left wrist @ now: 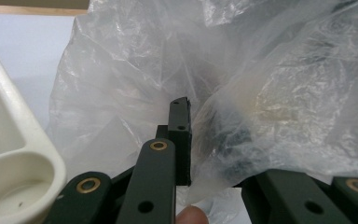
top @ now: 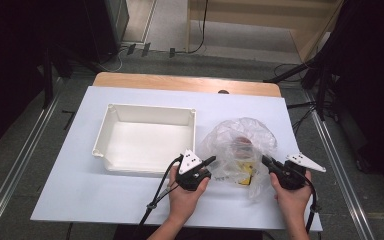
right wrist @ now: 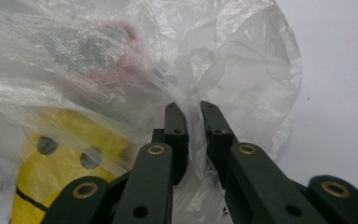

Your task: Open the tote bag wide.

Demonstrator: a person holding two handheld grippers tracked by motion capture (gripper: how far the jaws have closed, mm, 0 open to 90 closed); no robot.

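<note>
Two tongs, left (top: pixel 209 161) and right (top: pixel 266 161), angled inward, each pinching plastic bag (top: pixel 240 145).

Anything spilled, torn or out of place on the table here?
Nothing stands out. The clear plastic bag sits crumpled but intact beside the white bin, contents inside, with the left tongs and right tongs pinching its sides.

A wooden table (top: pixel 130 80) covered by a white sheet (top: pixel 80 190) carries a white rectangular tray (top: pixel 111 116) on its left half and, just to the right, a crumpled clear plastic bag (top: pixel 240 132) with things inside.
</note>
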